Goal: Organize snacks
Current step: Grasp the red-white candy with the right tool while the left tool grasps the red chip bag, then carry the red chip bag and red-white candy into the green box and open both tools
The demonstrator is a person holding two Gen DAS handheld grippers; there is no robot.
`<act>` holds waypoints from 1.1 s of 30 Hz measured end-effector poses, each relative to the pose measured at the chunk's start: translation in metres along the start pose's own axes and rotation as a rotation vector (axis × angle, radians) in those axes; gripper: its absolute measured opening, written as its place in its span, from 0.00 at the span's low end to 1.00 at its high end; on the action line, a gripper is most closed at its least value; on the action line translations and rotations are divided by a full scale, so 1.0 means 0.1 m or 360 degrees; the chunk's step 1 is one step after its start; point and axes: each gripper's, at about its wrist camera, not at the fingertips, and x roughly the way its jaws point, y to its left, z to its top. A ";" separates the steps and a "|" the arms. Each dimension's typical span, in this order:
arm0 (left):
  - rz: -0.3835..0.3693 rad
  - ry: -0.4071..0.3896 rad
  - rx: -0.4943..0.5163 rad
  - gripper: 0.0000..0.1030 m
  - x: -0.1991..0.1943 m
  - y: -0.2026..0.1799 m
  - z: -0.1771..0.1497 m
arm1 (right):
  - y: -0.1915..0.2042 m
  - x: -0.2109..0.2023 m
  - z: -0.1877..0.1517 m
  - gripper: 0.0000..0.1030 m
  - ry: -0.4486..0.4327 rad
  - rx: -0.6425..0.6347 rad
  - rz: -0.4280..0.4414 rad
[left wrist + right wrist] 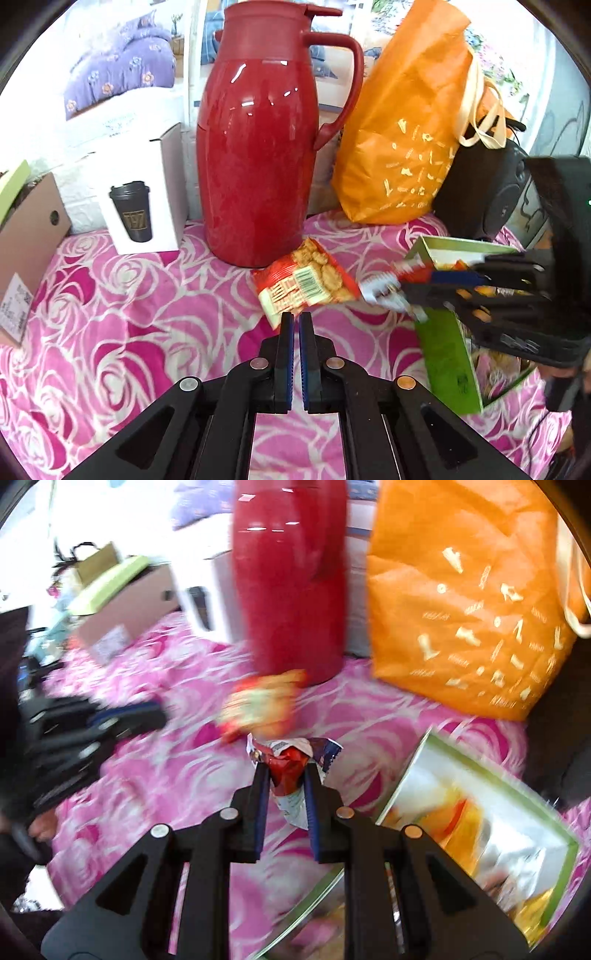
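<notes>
Both the left gripper (296, 319) and the right gripper (286, 775) are built of black angular plastic, lined with blue finger pads (291, 354) and pinned by round silver and copper-coloured rivets.

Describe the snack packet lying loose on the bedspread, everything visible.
The loose snack packet is a glossy, flat red-and-white pouch printed with golden fried pieces and a barcode. It lies tilted on the pink rose bedspread, at the foot of the red thermos jug, just beyond the shut left tool. Nothing grips it.
</notes>
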 end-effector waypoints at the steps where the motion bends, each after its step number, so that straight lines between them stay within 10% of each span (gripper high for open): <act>1: -0.0008 0.0004 -0.0005 0.14 -0.02 0.03 0.00 | 0.07 -0.05 -0.09 0.20 0.0000 -0.0014 0.0015; 3: -0.0006 0.0025 -0.0048 0.48 0.02 0.10 0.01 | 0.21 -0.09 -0.26 0.20 0.0007 -0.0030 0.0031; 5: -0.0011 0.0015 -0.0092 0.60 0.07 0.14 0.04 | 0.30 -0.17 -0.46 0.20 -0.0005 -0.0023 0.0073; 18: 0.0004 0.0086 0.0395 0.81 0.83 -0.36 0.42 | 0.31 -0.80 -1.37 0.20 -0.0148 0.0347 0.0031; 23: 0.0136 0.0226 0.0451 0.81 1.23 -0.37 0.32 | 0.24 -0.83 -1.56 0.20 -0.0113 0.0417 -0.0049; 27: 0.0072 0.0218 0.0364 0.49 1.10 -0.30 0.24 | 0.16 -0.79 -1.60 0.20 -0.0108 0.0472 -0.0042; 33: 0.0096 0.0183 0.0360 0.40 0.74 -0.28 0.14 | 0.24 -0.89 -1.61 0.20 -0.0202 0.0468 0.0000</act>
